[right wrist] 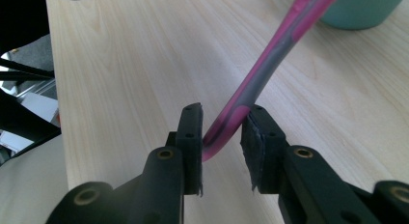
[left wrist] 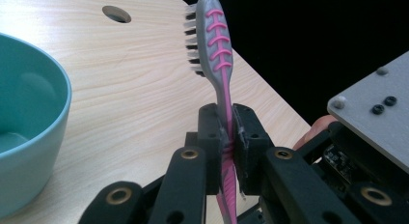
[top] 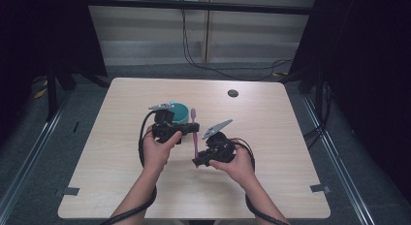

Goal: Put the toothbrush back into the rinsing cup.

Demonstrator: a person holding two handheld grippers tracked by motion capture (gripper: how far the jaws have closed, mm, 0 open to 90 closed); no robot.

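Jaws of the left gripper clamp the toothbrush mid-handle above the tabletop.
Left gripper view: light, stiff plastic, likely slick; bowl at left. Right gripper view: right gripper jaws stand slack around the handle end.

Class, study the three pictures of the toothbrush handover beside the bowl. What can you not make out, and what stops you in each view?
- Toothbrush handle end: left gripper view, cut off by the bottom edge behind the left gripper.
- Toothbrush head: right gripper view, cut off by the top edge.
- Bowl contents: high view, the left gripper covers part; left gripper view, the left edge cuts it.
- Right gripper: whether its pads touch the handle, unclear.
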